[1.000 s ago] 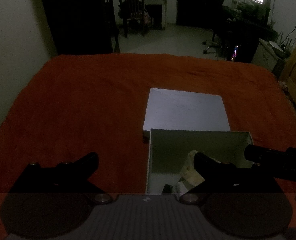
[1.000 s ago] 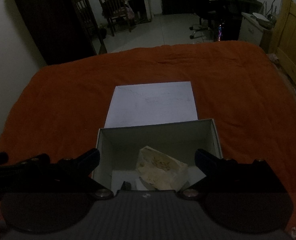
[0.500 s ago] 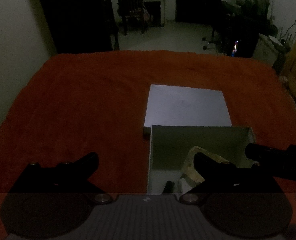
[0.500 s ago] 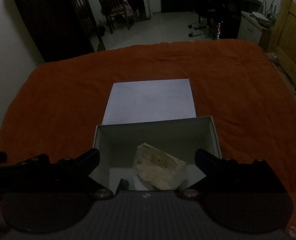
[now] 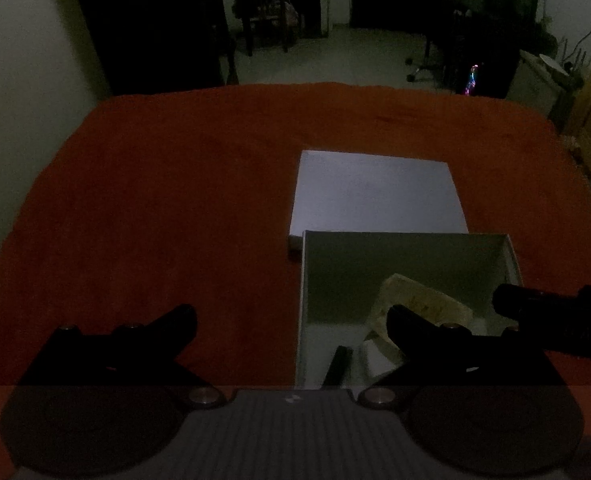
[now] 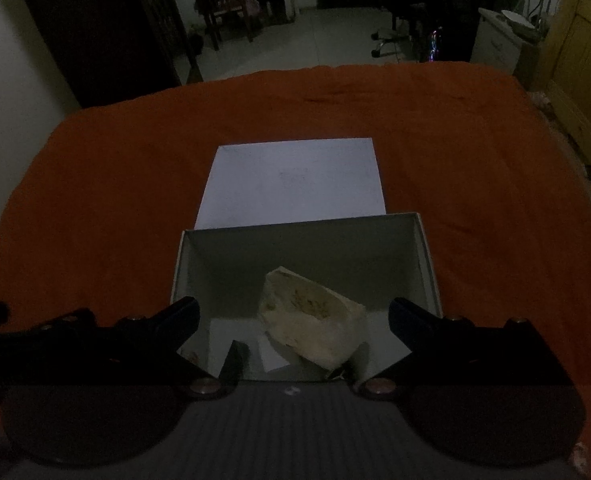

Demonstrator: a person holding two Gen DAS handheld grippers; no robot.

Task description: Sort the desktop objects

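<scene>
1. Right wrist view looks down into an open white box (image 6: 423, 264) on the orange cloth (image 6: 95, 184); the right gripper (image 6: 293, 312) hangs over its near edge with fingers spread wide and nothing between them.
2. Left wrist view shows the left gripper (image 5: 291, 320) also spread wide and empty, straddling the box's left wall, one finger over the cloth and the other over the box interior.
3. Sorted things lie in the box: a pale crumpled packet (image 6: 315, 316) near the middle, a small dark object (image 6: 235, 360) and a white card (image 6: 273, 354) at the near wall; nothing loose shows on the cloth.
4. Risks, as I judge them: the thin cardboard walls could be knocked or dragged by a finger; the soft cloth would let the box slide or tip; dim light could spoil aim.
5. A flat white lid (image 6: 295, 180) lies just behind the box, smooth and square-cornered; the packet looks soft and wrinkled.
</scene>
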